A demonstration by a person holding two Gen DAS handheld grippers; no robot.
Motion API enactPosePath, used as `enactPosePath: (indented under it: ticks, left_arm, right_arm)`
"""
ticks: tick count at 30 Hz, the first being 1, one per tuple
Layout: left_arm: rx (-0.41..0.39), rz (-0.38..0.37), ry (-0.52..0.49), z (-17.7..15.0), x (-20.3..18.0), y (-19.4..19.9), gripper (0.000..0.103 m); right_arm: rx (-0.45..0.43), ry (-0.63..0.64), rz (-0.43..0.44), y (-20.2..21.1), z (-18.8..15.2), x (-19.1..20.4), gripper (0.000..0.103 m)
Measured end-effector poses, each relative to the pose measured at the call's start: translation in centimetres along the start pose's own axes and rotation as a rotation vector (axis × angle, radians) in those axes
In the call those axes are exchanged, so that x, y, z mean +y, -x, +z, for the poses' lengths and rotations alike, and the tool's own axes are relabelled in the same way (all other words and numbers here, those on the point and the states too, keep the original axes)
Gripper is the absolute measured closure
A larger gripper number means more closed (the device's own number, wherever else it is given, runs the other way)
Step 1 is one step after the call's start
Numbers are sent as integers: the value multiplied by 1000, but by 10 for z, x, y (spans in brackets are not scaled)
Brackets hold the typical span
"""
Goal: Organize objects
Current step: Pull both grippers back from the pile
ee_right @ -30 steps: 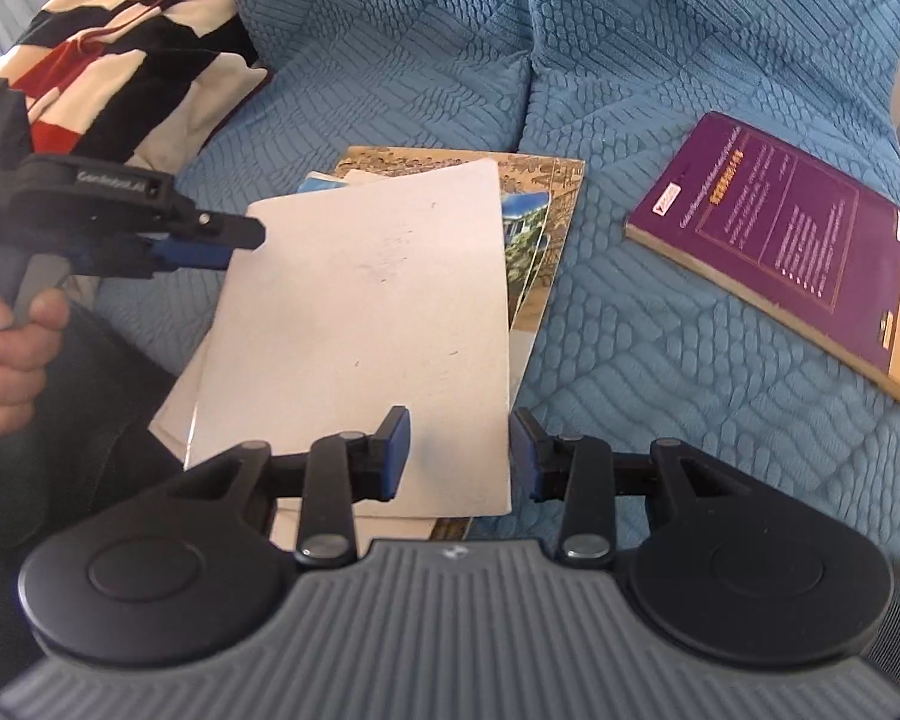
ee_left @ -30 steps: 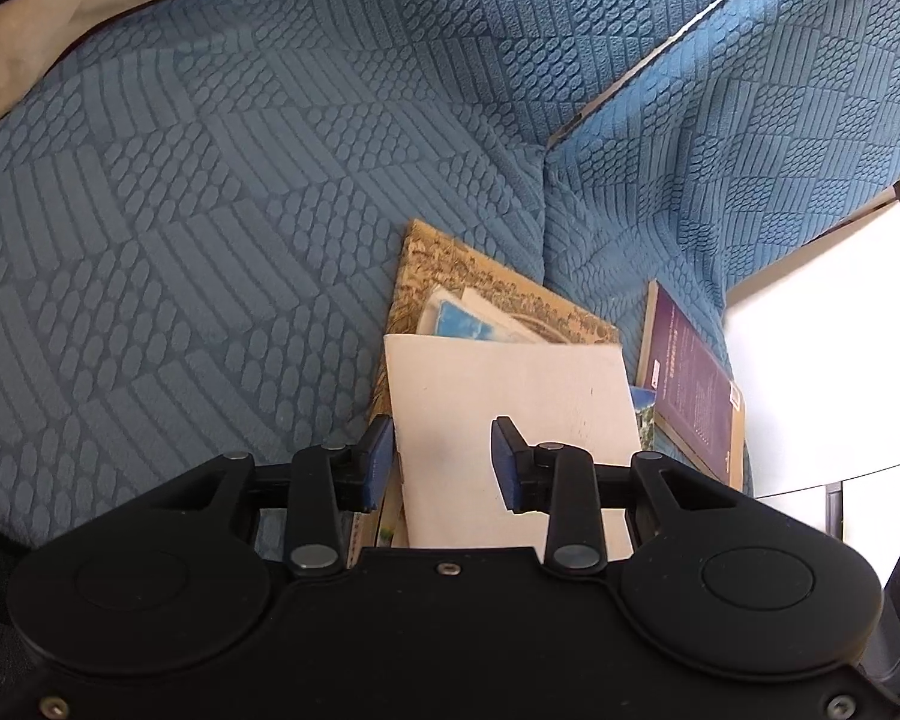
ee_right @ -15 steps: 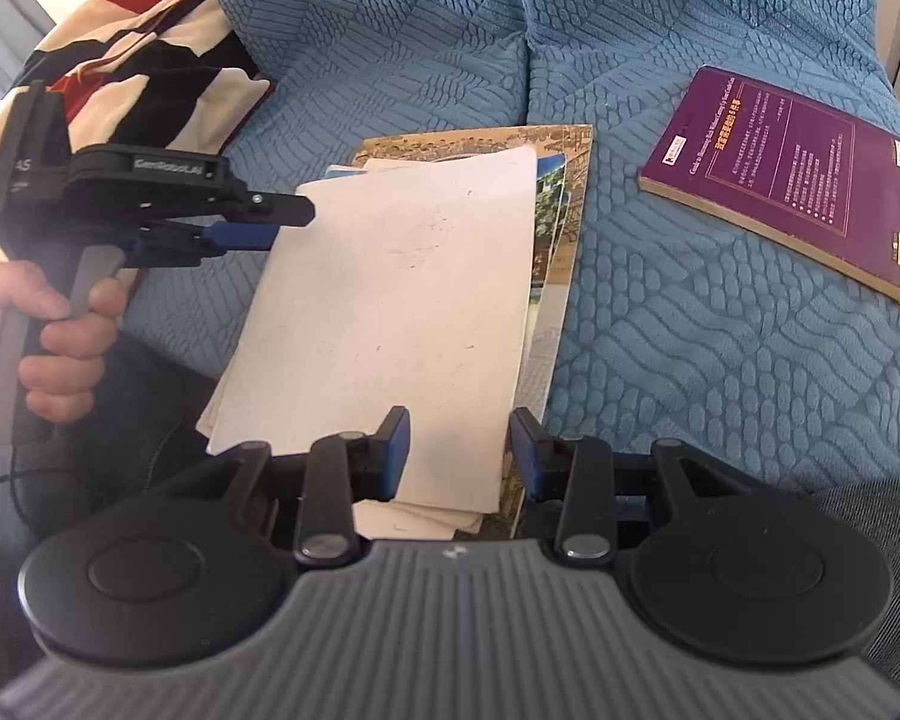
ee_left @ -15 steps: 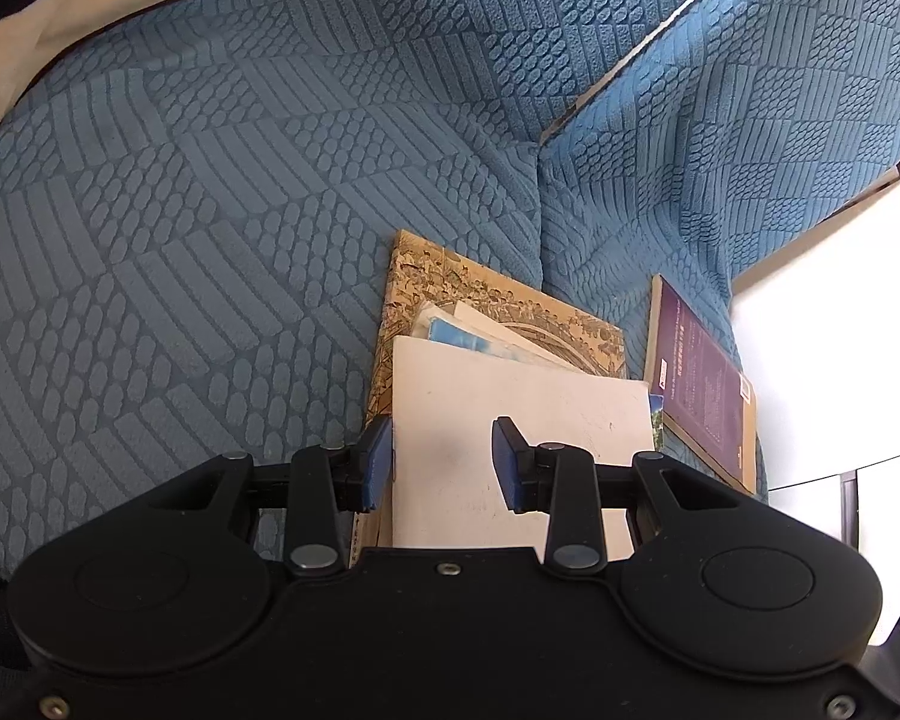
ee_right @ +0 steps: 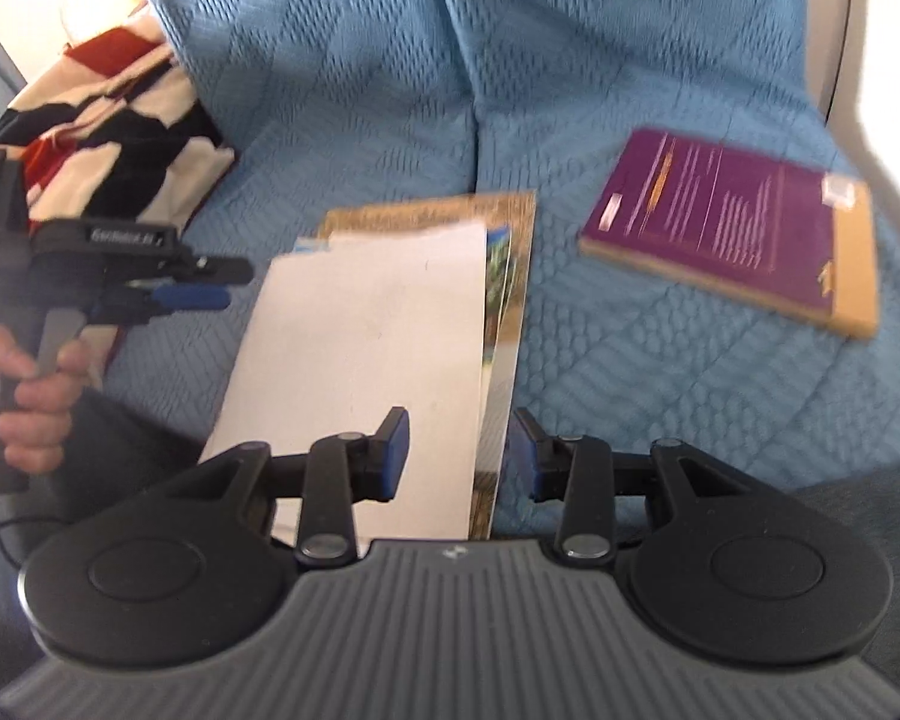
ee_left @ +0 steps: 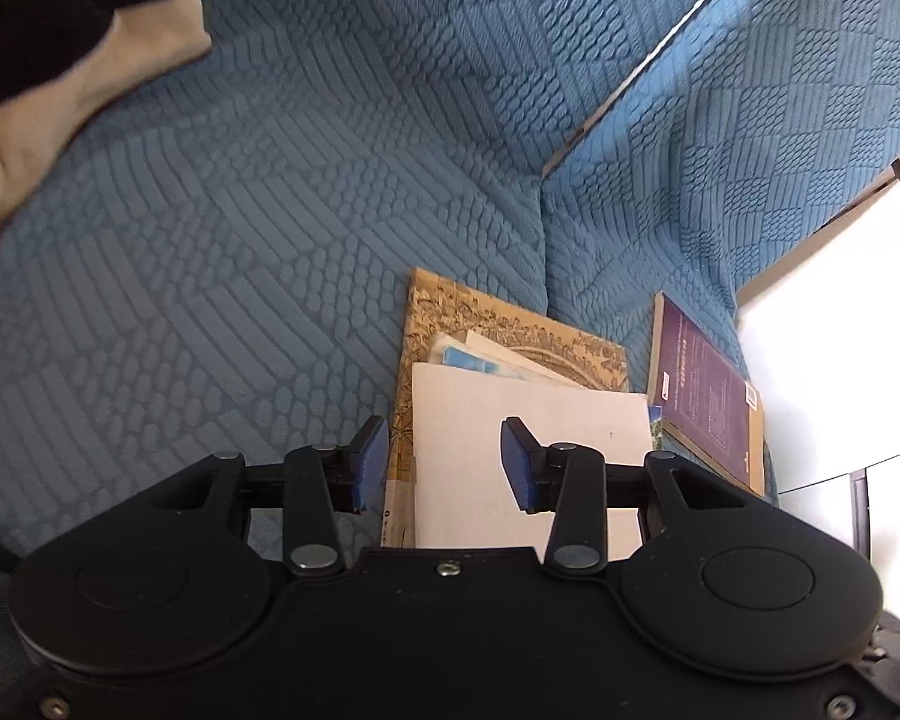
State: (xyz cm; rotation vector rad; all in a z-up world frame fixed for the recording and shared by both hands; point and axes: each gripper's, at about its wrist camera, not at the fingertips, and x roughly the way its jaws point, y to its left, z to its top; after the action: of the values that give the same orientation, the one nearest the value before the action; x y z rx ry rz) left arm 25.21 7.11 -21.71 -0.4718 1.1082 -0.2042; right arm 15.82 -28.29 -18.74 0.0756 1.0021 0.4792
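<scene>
Right wrist view: stack of papers and booklets gathered on blue sofa; purple book lies apart, not yet stacked. Right tool part-open, empty. Left tool opening, empty.

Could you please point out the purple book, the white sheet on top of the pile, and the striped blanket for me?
purple book (ee_right: 726, 222): right wrist view, middle of its cover.
white sheet (ee_right: 366, 348): right wrist view, centre of its blank face.
striped blanket (ee_right: 114, 138): right wrist view, on its folded patterned top.

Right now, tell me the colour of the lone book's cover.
Purple with a tan strip, the book shows best in the right wrist view.
</scene>
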Motion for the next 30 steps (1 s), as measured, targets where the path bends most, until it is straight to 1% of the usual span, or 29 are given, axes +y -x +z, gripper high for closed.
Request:
enactPosePath:
  ticks: [5, 9, 13, 16, 23, 28, 30]
  left_arm:
    - [-59, 12, -86, 0, -25, 42, 63]
    - [-128, -3, -130, 1, -46, 76, 63]
    - [-180, -20, -164, -1, -64, 100, 62]
    - [-201, -31, -191, -6, -77, 111, 62]
    - [-246, -28, -242, -23, -98, 129, 61]
    - [-248, -34, -266, -34, -108, 134, 60]
    - [-236, -53, -257, -37, -108, 133, 60]
  right_arm:
    - [-93, -11, 0, 26, 12, 11, 63]
    - [-160, -3, -6, 46, 18, 22, 63]
    - [-215, -2, -15, 64, 22, 30, 63]
    - [-241, -16, -18, 74, 21, 33, 63]
    - [-274, -32, -52, 91, 12, 37, 63]
    - [-291, -49, -78, 101, 5, 39, 63]
    - [-301, -65, -83, 104, 3, 37, 63]
